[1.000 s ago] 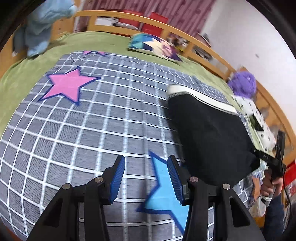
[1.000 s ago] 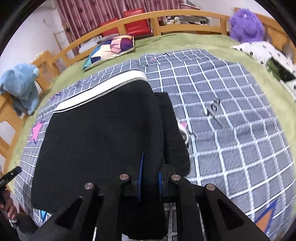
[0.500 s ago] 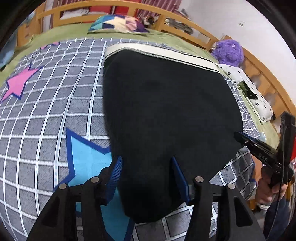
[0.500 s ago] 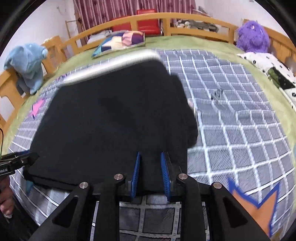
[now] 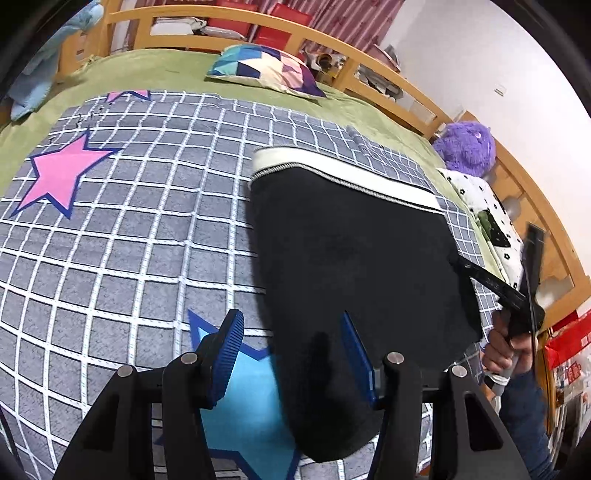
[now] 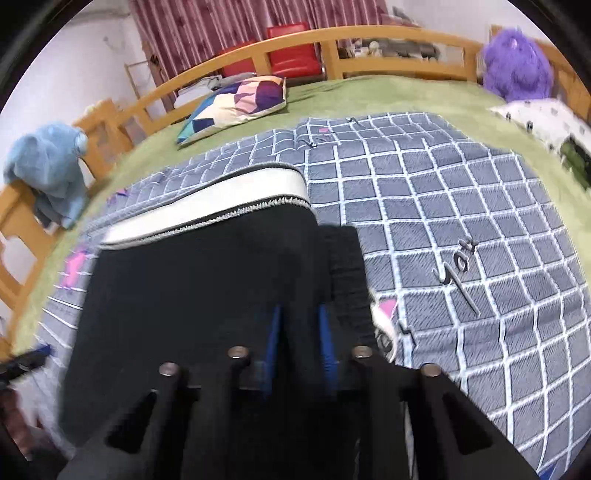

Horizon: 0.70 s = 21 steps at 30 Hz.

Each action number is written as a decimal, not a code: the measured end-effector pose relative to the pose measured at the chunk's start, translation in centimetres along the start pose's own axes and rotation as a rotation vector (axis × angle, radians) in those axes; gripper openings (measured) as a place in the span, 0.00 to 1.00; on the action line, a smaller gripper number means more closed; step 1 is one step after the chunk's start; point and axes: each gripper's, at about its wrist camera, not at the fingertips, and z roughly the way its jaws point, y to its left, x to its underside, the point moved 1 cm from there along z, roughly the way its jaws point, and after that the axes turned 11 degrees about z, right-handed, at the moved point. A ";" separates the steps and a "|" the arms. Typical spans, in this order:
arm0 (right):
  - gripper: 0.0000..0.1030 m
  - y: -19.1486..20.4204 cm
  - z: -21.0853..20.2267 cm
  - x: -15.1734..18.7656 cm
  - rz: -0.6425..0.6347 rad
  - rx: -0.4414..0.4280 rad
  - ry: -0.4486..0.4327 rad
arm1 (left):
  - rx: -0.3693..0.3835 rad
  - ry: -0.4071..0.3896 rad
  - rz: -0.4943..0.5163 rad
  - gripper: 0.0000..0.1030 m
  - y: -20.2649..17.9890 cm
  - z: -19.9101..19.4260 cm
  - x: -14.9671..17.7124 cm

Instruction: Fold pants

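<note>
Black pants (image 5: 351, 251) with a white waistband (image 5: 343, 177) lie folded flat on the checked blanket. My left gripper (image 5: 291, 350) hovers at their near left corner. Its jaws are closing: the fabric's edge lies between them, and the left pad (image 5: 229, 354) stands free over a blue star. In the right wrist view the pants (image 6: 203, 295) fill the middle. My right gripper (image 6: 299, 339) sits at their near right edge, its jaws closing tight on a fold of the black cloth. From the left wrist view, the right gripper (image 5: 480, 277) reaches the pants' right edge.
The grey checked blanket (image 5: 129, 240) with stars covers a green bed inside a wooden rail (image 6: 369, 33). A patterned pillow (image 5: 266, 70) lies at the back. A purple plush (image 5: 465, 147) and spotted cushion (image 5: 480, 199) sit right. A blue plush (image 6: 48, 166) hangs left.
The left gripper swung right over the pants, then back left to their corner. The right gripper's jaws parted a little and came together again on the fabric while moving.
</note>
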 end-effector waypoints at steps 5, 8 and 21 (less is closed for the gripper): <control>0.08 -2.8 -5.0 -0.5 0.131 -0.081 -0.127 | 0.010 0.004 0.000 0.50 -0.1 0.3 -0.7; 0.11 -3.9 -2.2 0.4 0.126 0.001 -0.035 | 0.018 0.016 0.007 0.50 -0.6 1.1 -1.2; 0.61 -5.5 -0.5 2.8 0.137 -0.208 0.136 | 0.141 0.107 -0.113 0.60 1.2 9.3 -1.8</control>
